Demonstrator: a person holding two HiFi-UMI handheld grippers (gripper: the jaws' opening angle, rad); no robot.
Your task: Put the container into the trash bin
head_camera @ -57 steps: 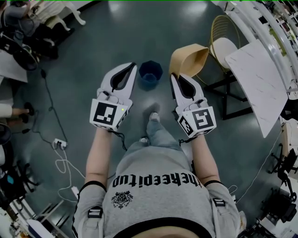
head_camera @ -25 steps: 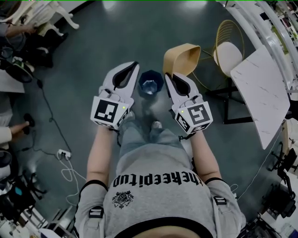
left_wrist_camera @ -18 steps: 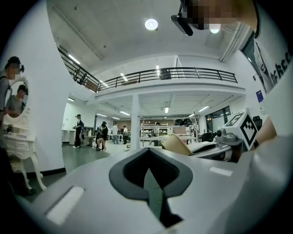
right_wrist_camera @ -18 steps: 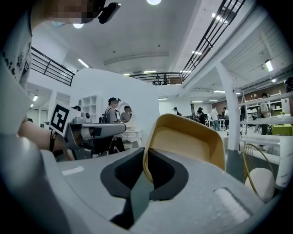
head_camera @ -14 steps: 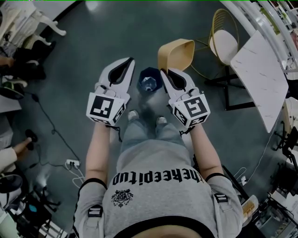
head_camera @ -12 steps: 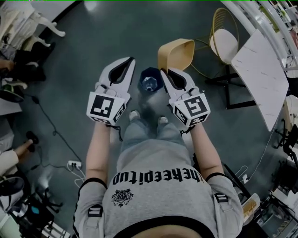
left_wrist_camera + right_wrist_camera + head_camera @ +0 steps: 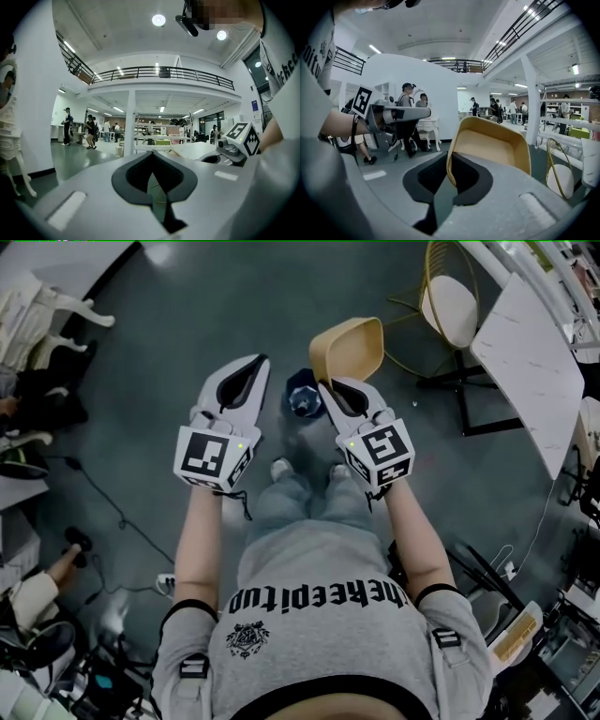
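Observation:
A tan, tray-shaped container (image 7: 348, 350) is held up in the air, its rim pinched in my right gripper (image 7: 330, 392), which is shut on it. In the right gripper view the container (image 7: 490, 147) stands on edge, its hollow side facing the camera. A small dark blue trash bin (image 7: 303, 395) stands on the floor between the two grippers, partly hidden behind the right one, with pale crumpled waste inside. My left gripper (image 7: 251, 374) is level with the right, to the bin's left, jaws shut on nothing (image 7: 152, 176).
A gold wire chair (image 7: 452, 306) and a white marble-topped table (image 7: 532, 357) stand to the right. Cables and a power strip (image 7: 165, 584) lie on the dark floor at left. White ornate furniture (image 7: 42, 301) is at far left. The person's feet (image 7: 281, 468) are just short of the bin.
The person has walked up to the bin, which now lies closer to the feet. The right gripper has carried the container leftward, nearly over the bin. The left gripper stays shut and empty.

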